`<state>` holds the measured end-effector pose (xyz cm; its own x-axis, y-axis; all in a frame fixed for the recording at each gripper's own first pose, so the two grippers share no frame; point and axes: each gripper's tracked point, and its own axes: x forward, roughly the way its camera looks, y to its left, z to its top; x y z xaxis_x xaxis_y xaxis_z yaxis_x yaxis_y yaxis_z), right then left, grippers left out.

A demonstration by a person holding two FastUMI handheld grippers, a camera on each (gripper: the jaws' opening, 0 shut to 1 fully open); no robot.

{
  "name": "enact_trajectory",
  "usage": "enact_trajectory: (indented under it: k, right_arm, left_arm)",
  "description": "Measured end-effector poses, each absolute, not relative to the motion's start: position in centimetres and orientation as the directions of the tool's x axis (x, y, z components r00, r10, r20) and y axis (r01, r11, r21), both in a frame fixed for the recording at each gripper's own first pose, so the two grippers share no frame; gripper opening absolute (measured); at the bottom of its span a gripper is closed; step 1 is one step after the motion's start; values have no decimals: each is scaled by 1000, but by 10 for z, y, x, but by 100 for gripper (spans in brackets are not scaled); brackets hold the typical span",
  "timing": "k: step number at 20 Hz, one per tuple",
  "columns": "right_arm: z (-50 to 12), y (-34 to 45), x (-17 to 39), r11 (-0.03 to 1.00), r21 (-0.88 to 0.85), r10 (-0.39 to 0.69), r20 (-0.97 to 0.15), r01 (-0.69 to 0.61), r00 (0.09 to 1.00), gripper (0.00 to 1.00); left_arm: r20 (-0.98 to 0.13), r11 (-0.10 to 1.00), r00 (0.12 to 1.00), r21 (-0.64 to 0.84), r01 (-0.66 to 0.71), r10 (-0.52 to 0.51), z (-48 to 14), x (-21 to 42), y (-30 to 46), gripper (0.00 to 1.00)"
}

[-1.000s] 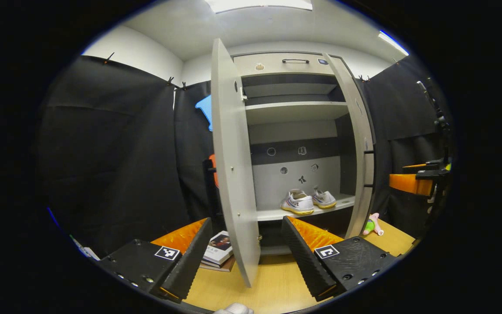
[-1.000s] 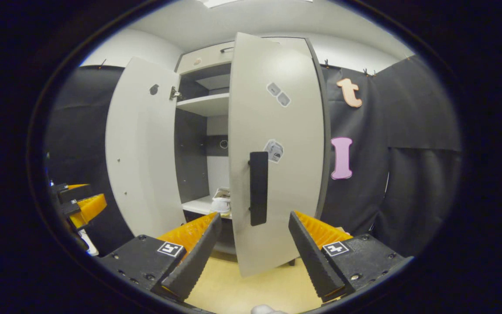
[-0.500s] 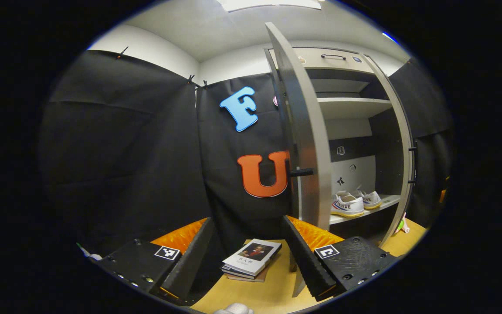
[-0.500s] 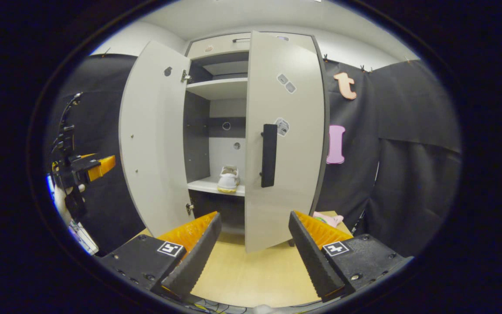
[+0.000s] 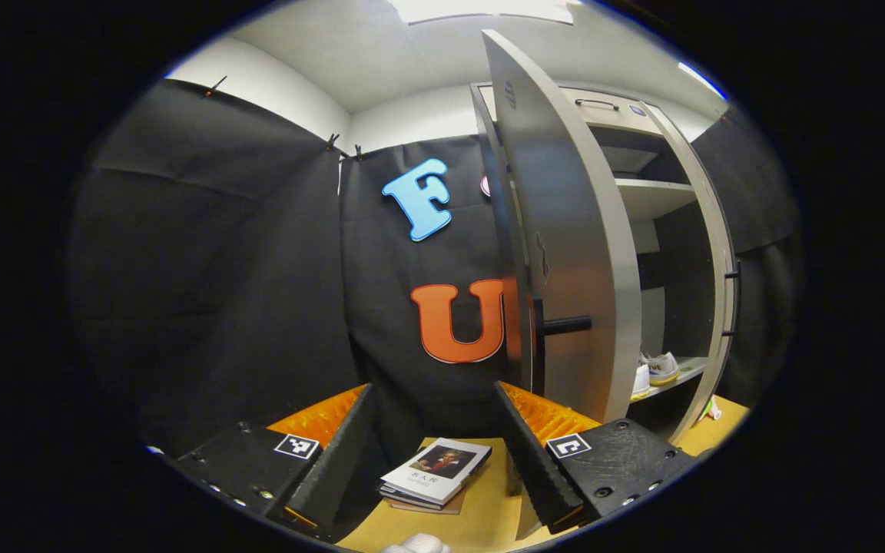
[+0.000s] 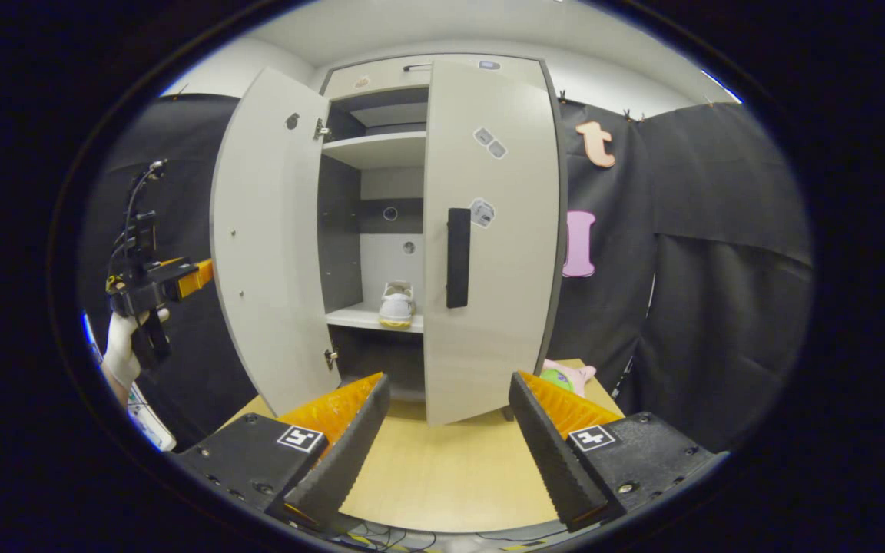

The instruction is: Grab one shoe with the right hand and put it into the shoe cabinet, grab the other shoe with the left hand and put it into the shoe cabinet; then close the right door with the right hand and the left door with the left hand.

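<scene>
My left gripper (image 5: 433, 453) hangs with its fingers spread wide and nothing between them. Just ahead of my right-hand finger stands the left door (image 5: 565, 253), partly swung, its handle (image 5: 565, 325) jutting out. Past its edge I see a shoe (image 5: 661, 368) on the cabinet shelf (image 5: 681, 374). Below, between my fingers, books (image 5: 435, 475) lie on the floor (image 5: 481, 514)

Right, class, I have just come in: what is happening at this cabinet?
A person holds a hand-held gripper in each hand at a grey shoe cabinet. White shoes sit on its lower shelf. The right door looks shut, or nearly so. The left door stands open, and the left hand-held gripper, seen in the right gripper view, is behind its outer face. The right hand-held gripper hangs open and empty in front. Closing the left door appears to remain.
</scene>
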<state>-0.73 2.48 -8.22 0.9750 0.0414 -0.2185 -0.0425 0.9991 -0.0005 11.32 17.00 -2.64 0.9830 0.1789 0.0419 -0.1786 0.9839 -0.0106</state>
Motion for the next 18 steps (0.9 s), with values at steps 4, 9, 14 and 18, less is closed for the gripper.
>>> enact_trajectory:
  k: [4,9,14,18]
  right_arm:
    - [-81,21,-3,997,-6,75,-214,-78,974,99]
    - [-85,-4,9,990,7,141,-220,-143,965,99]
    - [-75,-42,24,987,-1,154,-208,-158,966,100]
    - [-64,-50,31,985,11,171,-179,-172,969,99]
  left_arm:
    - [46,981,980,15,-192,191,-22,110,153,88]
    - [47,989,988,22,-145,144,-16,112,86,100]
    - [9,992,992,-1,-124,124,-14,123,28,96]
    - [-4,990,990,27,-138,138,-13,113,11,100]
